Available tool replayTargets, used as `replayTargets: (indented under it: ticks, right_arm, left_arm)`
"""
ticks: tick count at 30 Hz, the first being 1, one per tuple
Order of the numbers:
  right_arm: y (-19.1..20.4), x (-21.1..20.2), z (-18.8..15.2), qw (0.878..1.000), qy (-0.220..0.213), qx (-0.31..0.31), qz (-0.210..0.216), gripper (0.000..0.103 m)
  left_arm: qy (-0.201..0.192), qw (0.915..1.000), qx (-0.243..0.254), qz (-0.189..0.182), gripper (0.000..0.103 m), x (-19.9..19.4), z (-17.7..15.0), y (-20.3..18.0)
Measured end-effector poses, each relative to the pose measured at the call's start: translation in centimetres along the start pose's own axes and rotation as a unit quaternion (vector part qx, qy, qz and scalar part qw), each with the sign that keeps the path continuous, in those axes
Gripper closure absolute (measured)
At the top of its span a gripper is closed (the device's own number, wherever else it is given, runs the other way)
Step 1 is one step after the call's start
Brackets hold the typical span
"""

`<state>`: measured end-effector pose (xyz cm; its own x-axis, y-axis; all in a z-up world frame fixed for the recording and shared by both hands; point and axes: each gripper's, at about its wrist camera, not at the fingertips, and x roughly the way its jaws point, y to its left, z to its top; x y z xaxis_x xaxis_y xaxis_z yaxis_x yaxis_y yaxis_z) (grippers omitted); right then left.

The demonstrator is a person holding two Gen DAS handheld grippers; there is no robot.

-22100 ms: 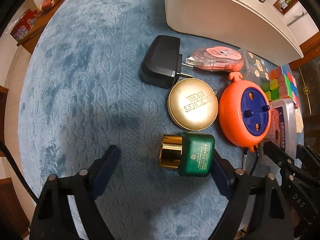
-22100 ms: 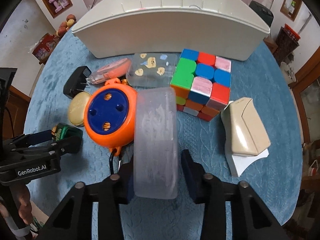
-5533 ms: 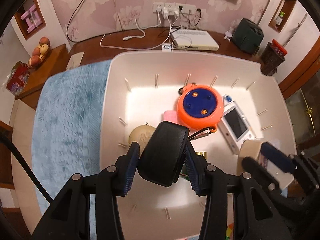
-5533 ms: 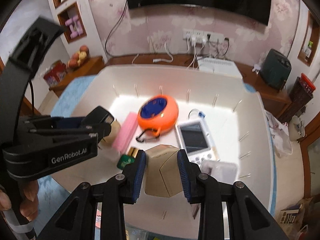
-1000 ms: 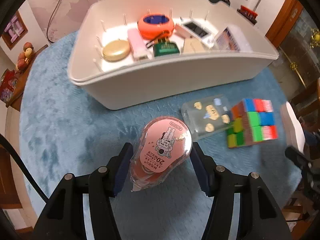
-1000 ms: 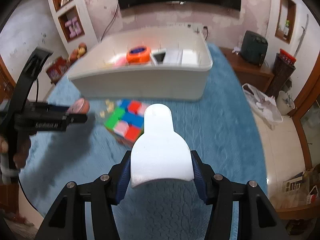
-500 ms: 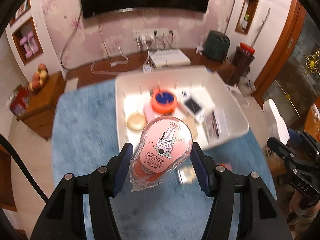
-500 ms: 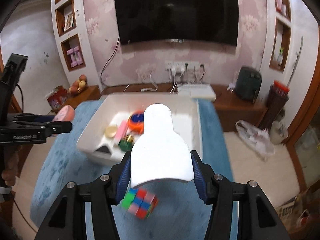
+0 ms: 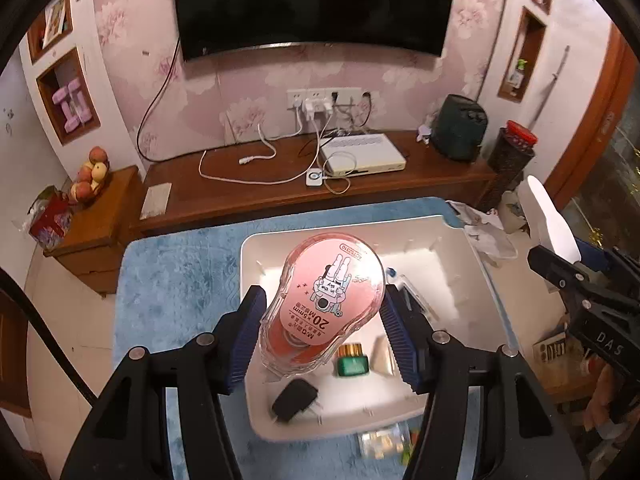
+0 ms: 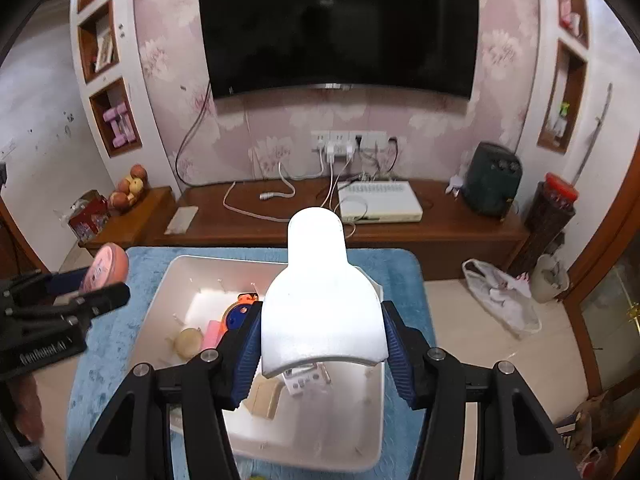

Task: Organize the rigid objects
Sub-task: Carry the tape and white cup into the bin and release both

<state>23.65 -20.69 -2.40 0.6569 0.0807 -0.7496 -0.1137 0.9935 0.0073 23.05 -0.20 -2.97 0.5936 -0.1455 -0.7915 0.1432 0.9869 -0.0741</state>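
My left gripper (image 9: 322,322) is shut on a pink correction-tape dispenser (image 9: 324,300), held high above the white bin (image 9: 494,320). In the bin lie a black charger (image 9: 294,398) and a green bottle (image 9: 352,364). My right gripper (image 10: 322,344) is shut on a white curved plastic piece (image 10: 320,292), also above the white bin (image 10: 160,288). Below it sit an orange reel (image 10: 238,316), a gold tin (image 10: 188,342) and a beige box (image 10: 264,396). The left gripper (image 10: 100,280) with the pink dispenser (image 10: 106,266) shows at the left of the right wrist view.
The bin rests on a blue mat (image 9: 176,280) over a round table. A clear case (image 9: 380,444) lies on the mat by the bin's near wall. Behind stand a wooden TV bench (image 10: 440,220) with cables, a wall TV (image 10: 340,28) and a bowl of fruit (image 10: 128,190).
Both grippers rose and swung forward over the bin, each keeping its object. The view went from the table top with the cube to looking down into the bin from higher up.
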Motion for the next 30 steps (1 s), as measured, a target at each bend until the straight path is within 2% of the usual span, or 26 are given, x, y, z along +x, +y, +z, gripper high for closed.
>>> replayTargets:
  ticks: [6, 8, 14, 22, 26, 27, 28, 30]
  right_arm:
    - [0.4, 6.8, -0.3, 0.998, 0.053, -0.022, -0.018, 0.047]
    - [0.4, 8.8, -0.9, 0.997, 0.072, -0.029, -0.027, 0.047]
    - [0.3, 13.4, -2.7, 0.989, 0.146, -0.014, -0.022, 0.047]
    - [1.0, 15.8, -3.8, 0.981, 0.194, -0.019, -0.027, 0.046]
    - [0.8, 14.5, -4.1, 0.983, 0.183, -0.014, -0.015, 0.036]
    - [0.8, 14.3, -4.1, 0.983, 0.180, -0.015, -0.013, 0.036]
    - [0.9, 13.9, -4.1, 0.984, 0.176, -0.016, -0.011, 0.035]
    - [1.2, 12.9, -4.1, 0.986, 0.166, -0.017, -0.006, 0.035]
  left_arm:
    - [0.033, 0.9991, -0.020, 0.020, 0.041, 5.9, -0.2, 0.7]
    - [0.046, 0.9980, -0.021, 0.038, 0.041, 7.9, -0.6, 1.0]
    - [0.078, 0.9950, -0.019, 0.058, 0.041, 11.6, -1.8, 1.2]
    - [0.110, 0.9915, -0.015, 0.068, 0.040, 14.0, -2.7, 1.2]
    - [0.124, 0.9905, -0.021, 0.057, 0.040, 14.4, -3.1, 1.2]
    - [0.123, 0.9906, -0.024, 0.054, 0.036, 14.3, -3.2, 1.3]
    - [0.123, 0.9909, -0.026, 0.050, 0.026, 14.1, -3.2, 1.3]
    - [0.121, 0.9915, -0.029, 0.037, 0.014, 13.5, -3.3, 1.2]
